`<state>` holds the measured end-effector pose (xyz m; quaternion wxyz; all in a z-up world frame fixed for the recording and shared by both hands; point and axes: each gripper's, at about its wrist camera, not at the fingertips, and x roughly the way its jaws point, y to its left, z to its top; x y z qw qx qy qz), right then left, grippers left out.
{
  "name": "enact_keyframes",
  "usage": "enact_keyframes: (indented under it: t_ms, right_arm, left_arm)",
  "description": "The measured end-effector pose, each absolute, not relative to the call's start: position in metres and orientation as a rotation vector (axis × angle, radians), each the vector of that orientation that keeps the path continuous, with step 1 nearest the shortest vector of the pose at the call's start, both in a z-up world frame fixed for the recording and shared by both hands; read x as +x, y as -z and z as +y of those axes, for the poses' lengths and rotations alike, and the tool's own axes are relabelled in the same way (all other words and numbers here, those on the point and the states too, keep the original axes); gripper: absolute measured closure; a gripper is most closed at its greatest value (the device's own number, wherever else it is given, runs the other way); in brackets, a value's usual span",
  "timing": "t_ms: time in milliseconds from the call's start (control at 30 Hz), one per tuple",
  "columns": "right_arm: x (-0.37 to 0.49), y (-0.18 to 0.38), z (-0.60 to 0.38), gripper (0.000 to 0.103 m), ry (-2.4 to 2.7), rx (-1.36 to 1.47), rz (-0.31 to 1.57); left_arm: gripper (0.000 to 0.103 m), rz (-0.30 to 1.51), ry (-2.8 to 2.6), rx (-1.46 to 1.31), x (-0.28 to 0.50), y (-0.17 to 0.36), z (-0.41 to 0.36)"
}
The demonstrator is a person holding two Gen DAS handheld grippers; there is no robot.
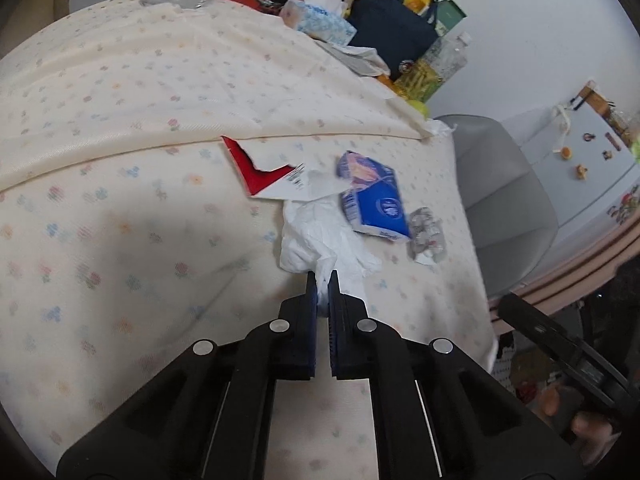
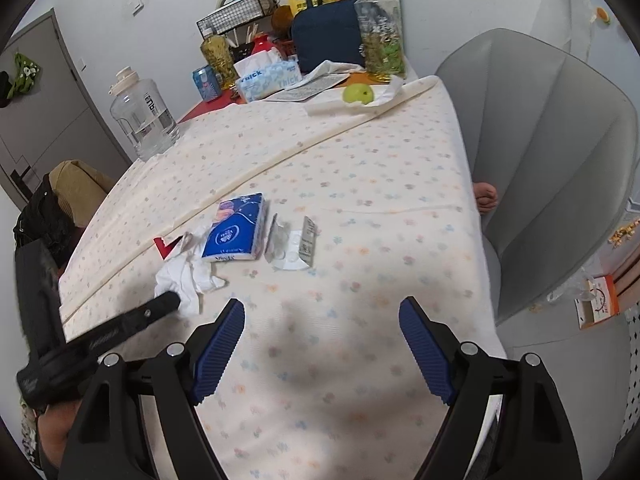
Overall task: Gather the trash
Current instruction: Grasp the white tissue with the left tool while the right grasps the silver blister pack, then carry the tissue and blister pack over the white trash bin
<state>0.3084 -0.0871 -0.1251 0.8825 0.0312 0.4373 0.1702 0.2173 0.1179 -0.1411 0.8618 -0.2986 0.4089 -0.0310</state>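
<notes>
My left gripper (image 1: 322,280) is shut on the near end of a crumpled white tissue (image 1: 316,236) lying on the flowered tablecloth; it also shows in the right wrist view (image 2: 184,276). Beside the tissue lie a blue tissue packet (image 1: 374,200) (image 2: 236,230), a torn red-and-white wrapper (image 1: 266,176) (image 2: 166,246) and a clear crumpled plastic wrapper (image 1: 427,236) (image 2: 292,246). My right gripper (image 2: 322,336) is open and empty, above the cloth nearer than the trash. The left gripper's body (image 2: 120,330) shows at the right wrist view's left.
A water jug (image 2: 144,116), tissue box (image 2: 270,78), navy bag (image 2: 328,34), bottles and a green apple (image 2: 358,93) crowd the table's far end. A grey chair (image 2: 552,176) stands at the table's right edge. A folded cloth seam (image 2: 280,160) crosses the table.
</notes>
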Motion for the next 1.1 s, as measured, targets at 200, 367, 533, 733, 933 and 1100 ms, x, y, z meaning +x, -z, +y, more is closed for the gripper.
enact_keyframes:
  t_ms: [200, 367, 533, 733, 933, 1100]
  right_arm:
    - [0.329, 0.142, -0.067, 0.025, -0.394, 0.095, 0.929]
    - [0.346, 0.149, -0.052, 0.026, -0.393, 0.106, 0.918]
    - [0.367, 0.158, -0.041, 0.052, -0.410, 0.080, 0.937]
    - [0.354, 0.148, -0.043, 0.076, -0.467, 0.033, 0.930]
    - [0.318, 0.137, -0.063, 0.077, -0.506, 0.057, 0.913]
    - [0.284, 0.121, -0.091, 0.077, -0.528, 0.094, 0.873]
  left_arm:
    - [0.098, 0.816, 0.071, -0.596, 0.189, 0.116, 0.133]
    - [0.098, 0.782, 0.016, -0.604, 0.172, 0.107, 0.156]
    - [0.098, 0.765, 0.006, -0.616, 0.166, 0.103, 0.163]
    - [0.098, 0.742, 0.029, -0.617, 0.160, 0.096, 0.153]
    - [0.098, 0.720, 0.037, -0.594, 0.155, 0.083, 0.134]
    - [0.098, 0.697, 0.047, -0.566, 0.151, 0.071, 0.116]
